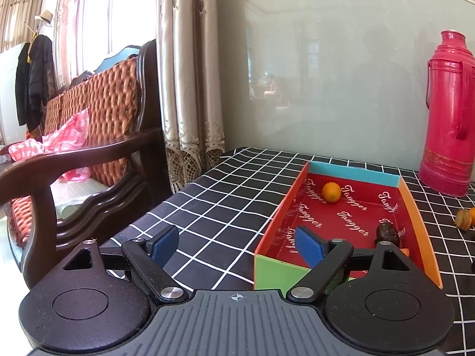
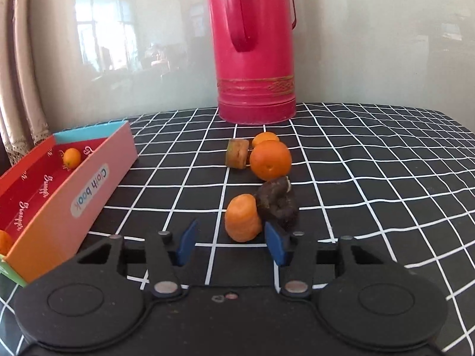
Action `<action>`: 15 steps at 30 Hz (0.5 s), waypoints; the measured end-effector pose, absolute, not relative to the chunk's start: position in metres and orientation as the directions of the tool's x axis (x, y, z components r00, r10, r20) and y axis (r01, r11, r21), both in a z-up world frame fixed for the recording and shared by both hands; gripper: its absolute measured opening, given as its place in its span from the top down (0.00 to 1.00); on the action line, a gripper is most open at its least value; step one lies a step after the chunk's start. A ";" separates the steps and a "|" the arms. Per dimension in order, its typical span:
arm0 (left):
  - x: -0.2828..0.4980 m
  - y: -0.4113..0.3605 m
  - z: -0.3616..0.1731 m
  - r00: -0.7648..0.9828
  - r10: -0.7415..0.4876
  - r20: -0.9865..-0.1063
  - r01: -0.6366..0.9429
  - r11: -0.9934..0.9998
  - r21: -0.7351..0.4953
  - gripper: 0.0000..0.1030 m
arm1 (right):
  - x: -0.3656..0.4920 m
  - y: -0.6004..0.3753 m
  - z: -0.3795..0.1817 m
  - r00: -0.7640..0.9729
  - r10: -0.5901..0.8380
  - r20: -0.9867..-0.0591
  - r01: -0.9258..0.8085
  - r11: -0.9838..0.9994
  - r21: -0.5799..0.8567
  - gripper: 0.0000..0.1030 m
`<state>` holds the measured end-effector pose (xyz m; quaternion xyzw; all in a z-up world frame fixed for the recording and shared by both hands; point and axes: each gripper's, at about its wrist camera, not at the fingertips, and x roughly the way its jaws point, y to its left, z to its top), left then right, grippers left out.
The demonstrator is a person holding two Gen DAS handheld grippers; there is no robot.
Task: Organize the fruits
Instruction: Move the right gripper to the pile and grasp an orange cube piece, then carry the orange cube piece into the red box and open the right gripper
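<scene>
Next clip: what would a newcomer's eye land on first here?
The tall pink thermos stands at the back of the black checked tablecloth. In front of it lies a cluster of fruit led by a round orange, just beyond the right gripper. To the left sits the red-lined box, holding a small orange.

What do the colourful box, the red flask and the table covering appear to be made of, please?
The box looks like matte printed cardboard: thin flat walls, sharp folded corners, a printed label. The red flask seems painted metal or hard plastic; its smooth glossy body leaves that open. The table covering looks like soft cloth or vinyl, as its grid lines ripple.
</scene>
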<state>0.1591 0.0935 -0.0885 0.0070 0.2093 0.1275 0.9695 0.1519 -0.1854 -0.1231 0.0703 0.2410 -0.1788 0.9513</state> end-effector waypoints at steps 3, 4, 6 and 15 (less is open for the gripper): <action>0.159 0.097 -0.089 0.877 0.252 -0.408 -0.251 0.966 0.058 0.17 | 0.155 -0.188 -0.122 0.815 -0.309 -0.490 0.381 0.923 0.052 0.60; 0.159 0.098 -0.089 0.877 0.254 -0.409 -0.253 0.966 0.058 0.17 | 0.157 -0.188 -0.122 0.812 -0.311 -0.493 0.380 0.924 0.044 0.61; 0.158 0.099 -0.090 0.876 0.256 -0.409 -0.254 0.965 0.060 0.16 | 0.160 -0.190 -0.122 0.809 -0.314 -0.497 0.380 0.924 0.034 0.71; 0.157 0.107 -0.089 0.868 0.267 -0.418 -0.275 0.961 0.044 0.15 | 0.154 -0.181 -0.117 0.850 -0.265 -0.455 0.327 0.943 0.062 0.80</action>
